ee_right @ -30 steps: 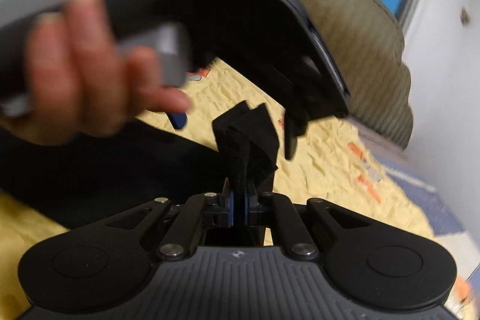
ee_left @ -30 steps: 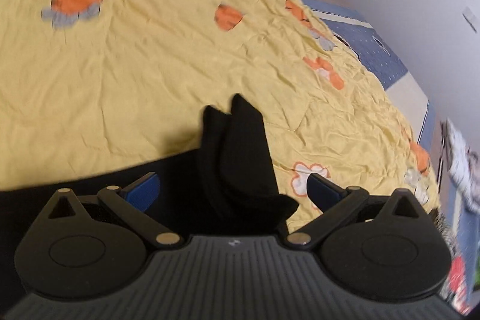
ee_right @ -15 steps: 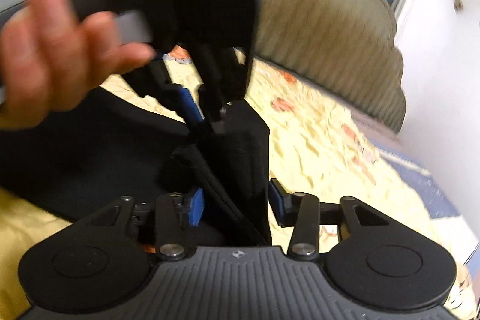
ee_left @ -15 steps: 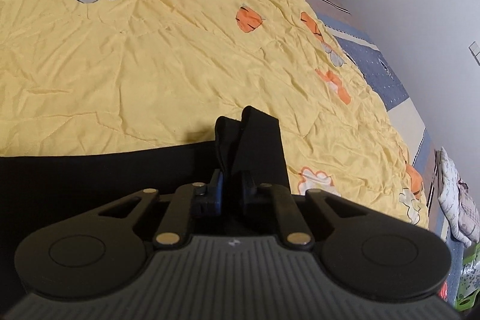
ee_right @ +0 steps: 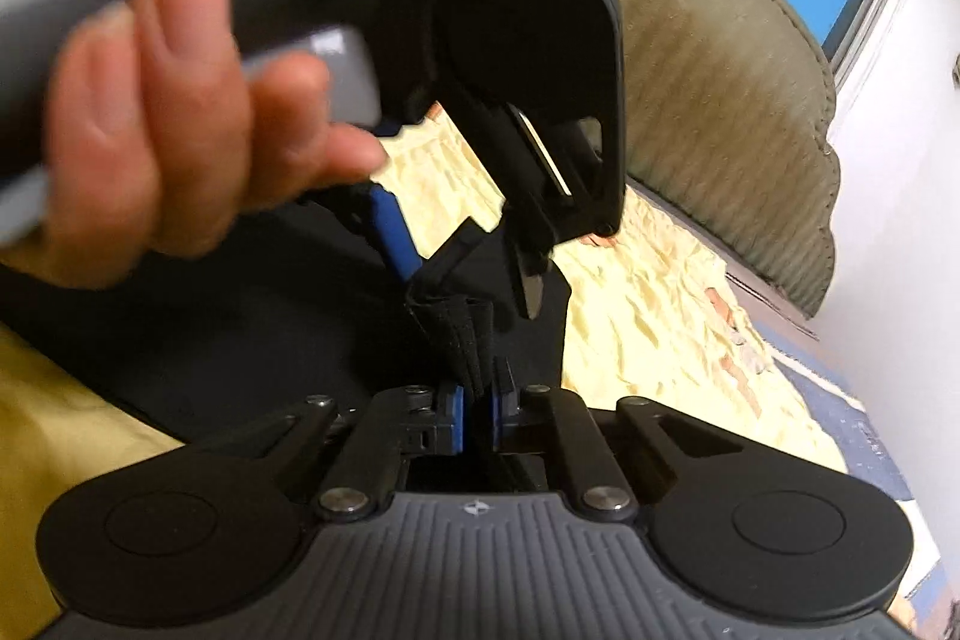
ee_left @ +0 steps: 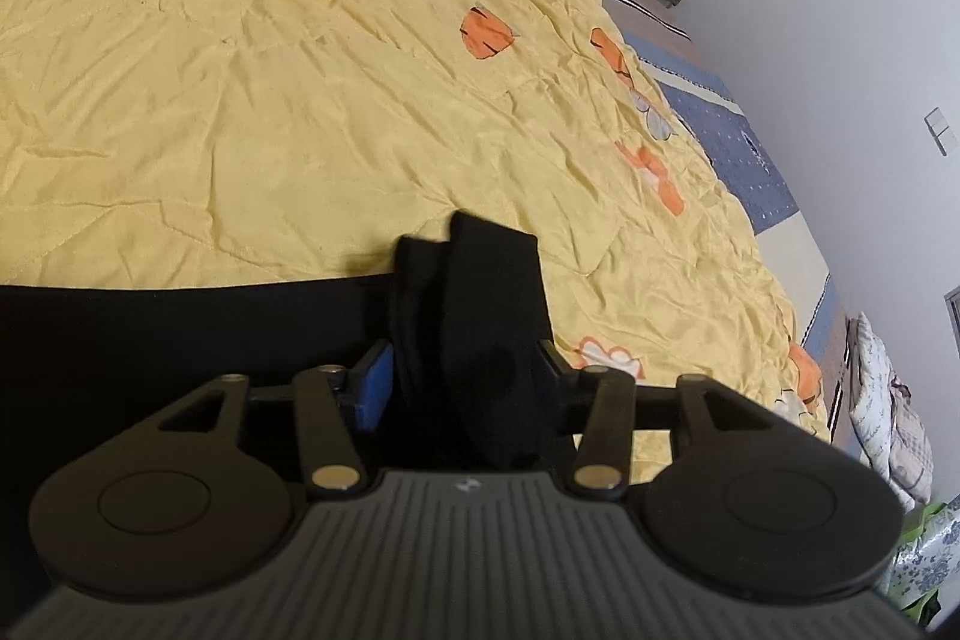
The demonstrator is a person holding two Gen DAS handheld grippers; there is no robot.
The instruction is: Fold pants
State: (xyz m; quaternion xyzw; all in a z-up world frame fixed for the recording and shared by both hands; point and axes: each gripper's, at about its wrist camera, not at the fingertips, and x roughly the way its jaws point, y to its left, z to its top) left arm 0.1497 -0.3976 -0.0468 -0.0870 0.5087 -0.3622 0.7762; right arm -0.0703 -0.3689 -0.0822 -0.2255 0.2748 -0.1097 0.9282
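We have the black, soft knit pants (ee_left: 180, 334) lying across the near edge of the bed, with one bunched corner (ee_left: 480, 292) lifted off it between our two tools. The right gripper (ee_right: 477, 409) has its jaws clenched on a narrow ridge of that corner, blue pads pressing the stitched hem. The left gripper (ee_left: 462, 379) has its jaws opening, with the thick fold standing between them, so we judge it is letting go.

The risk we see is the handover: only a thin pinch near the edge carries the cloth, and this limp, slippery-looking fabric could slide out or unroll, undoing the fold. The two tools are crowded close together, and the left hand (ee_right: 180, 112) on its grey handle fills the right view, so a snag on the open fingers seems possible.

The crinkled yellow quilted bedspread (ee_left: 360, 100) with orange patches could drag along and wrinkle further.
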